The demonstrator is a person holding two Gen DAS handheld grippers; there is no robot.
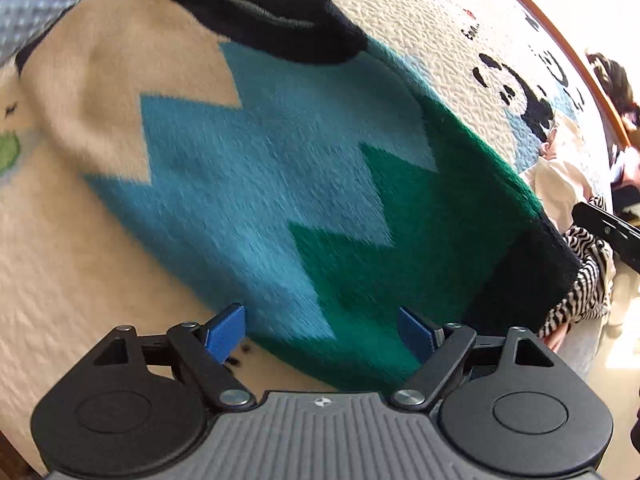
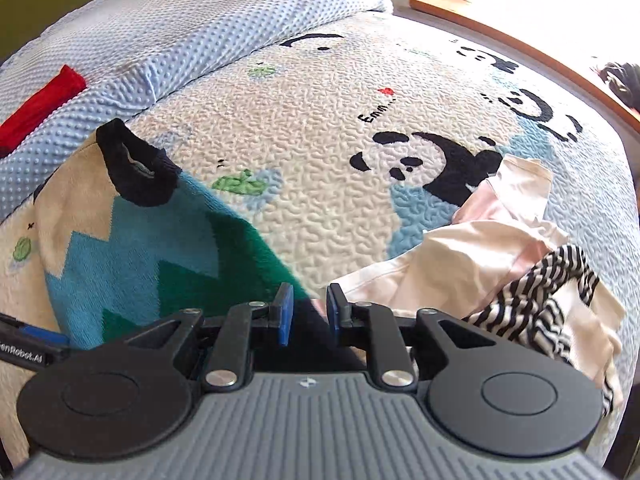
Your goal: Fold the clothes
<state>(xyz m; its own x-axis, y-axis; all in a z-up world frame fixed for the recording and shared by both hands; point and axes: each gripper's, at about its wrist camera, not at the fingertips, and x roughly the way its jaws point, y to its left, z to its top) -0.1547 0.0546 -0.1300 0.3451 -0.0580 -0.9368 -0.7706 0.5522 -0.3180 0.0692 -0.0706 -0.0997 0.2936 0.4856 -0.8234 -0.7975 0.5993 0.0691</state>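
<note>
The sweater (image 2: 132, 248) shows zigzag bands of beige, light blue and green, with a black collar (image 2: 134, 168) and a black hem (image 1: 520, 280). The bedspread (image 2: 320, 140) is cream and textured, printed with black-and-white pandas (image 2: 432, 160), pale blue patches, small green shapes and a tiny red heart. The pillow (image 2: 180, 28) is light blue with a raised dot pattern; a red cloth (image 2: 40, 104) lies on it. To the right sit a pale pink and cream garment (image 2: 480, 248) and a black-and-white striped garment (image 2: 540, 300). Each hand-held gripper, left (image 1: 320, 330) and right (image 2: 308, 314), is black and grey with blue finger pads (image 1: 226, 332).
</note>
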